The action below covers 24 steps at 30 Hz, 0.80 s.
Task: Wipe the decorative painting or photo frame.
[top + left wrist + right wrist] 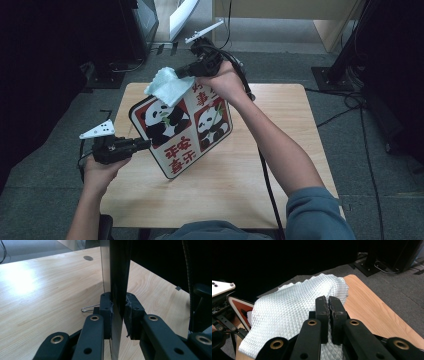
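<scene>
A square board (182, 131) printed with pandas and red characters is held tilted above the wooden table (280, 165). My left gripper (142, 144) is shut on the board's left edge; in the left gripper view the board's thin edge (117, 277) runs up between the pads (106, 307). My right gripper (182, 71) is shut on a white textured cloth (167, 86), which lies over the board's upper left corner. In the right gripper view the cloth (287, 312) spreads out beyond the closed fingers (322, 307) and hides most of the board (239, 308).
A thin wire clip (88, 308) lies on the table near the left gripper. A round grommet (88, 258) sits in the tabletop. Dark furniture and cables (350, 100) stand on the grey floor around the table.
</scene>
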Tool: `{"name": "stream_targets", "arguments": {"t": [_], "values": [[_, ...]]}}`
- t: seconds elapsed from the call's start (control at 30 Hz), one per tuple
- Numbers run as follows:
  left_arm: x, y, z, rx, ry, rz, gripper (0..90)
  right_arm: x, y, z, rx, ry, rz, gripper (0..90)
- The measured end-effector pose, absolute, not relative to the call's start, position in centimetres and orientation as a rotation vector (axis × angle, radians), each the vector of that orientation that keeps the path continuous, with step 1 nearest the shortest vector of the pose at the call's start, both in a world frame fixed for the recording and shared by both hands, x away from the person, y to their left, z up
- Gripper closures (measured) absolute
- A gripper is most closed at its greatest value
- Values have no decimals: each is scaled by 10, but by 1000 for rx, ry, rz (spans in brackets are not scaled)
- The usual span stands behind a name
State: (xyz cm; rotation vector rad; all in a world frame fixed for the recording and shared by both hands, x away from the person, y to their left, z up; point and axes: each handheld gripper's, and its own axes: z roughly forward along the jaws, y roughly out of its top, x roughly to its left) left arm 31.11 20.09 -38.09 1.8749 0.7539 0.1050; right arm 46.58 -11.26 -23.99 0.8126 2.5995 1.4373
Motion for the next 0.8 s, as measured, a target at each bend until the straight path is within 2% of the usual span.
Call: {"name": "stream_targets", "arguments": {"t": [0.8], "values": [[311,201,-381,1869,758,107,789,484,-155,-242,893,2474,1418,874]]}}
